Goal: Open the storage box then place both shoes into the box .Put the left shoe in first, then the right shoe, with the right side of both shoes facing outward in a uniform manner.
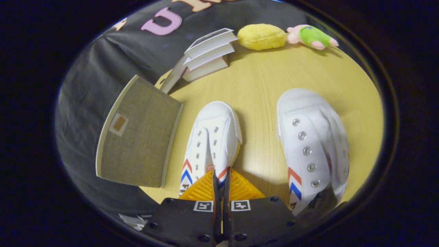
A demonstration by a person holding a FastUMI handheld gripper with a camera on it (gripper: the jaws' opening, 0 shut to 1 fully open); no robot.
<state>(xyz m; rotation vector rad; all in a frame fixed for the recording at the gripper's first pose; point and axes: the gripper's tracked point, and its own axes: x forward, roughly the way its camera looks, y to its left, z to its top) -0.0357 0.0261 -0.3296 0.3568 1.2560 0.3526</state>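
Pinching the wall of the left shoe [211, 137], just right of the storage box [139, 137], the gripper [221, 181] readies it for boxing first.

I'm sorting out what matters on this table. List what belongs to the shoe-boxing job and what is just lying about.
For the job:
- storage box, lid closed
- shoe by the box, its heel side pinched in the gripper
- other shoe, apart on the table

Lying about:
- stack of books
- yellow plush
- pink and green plush toy
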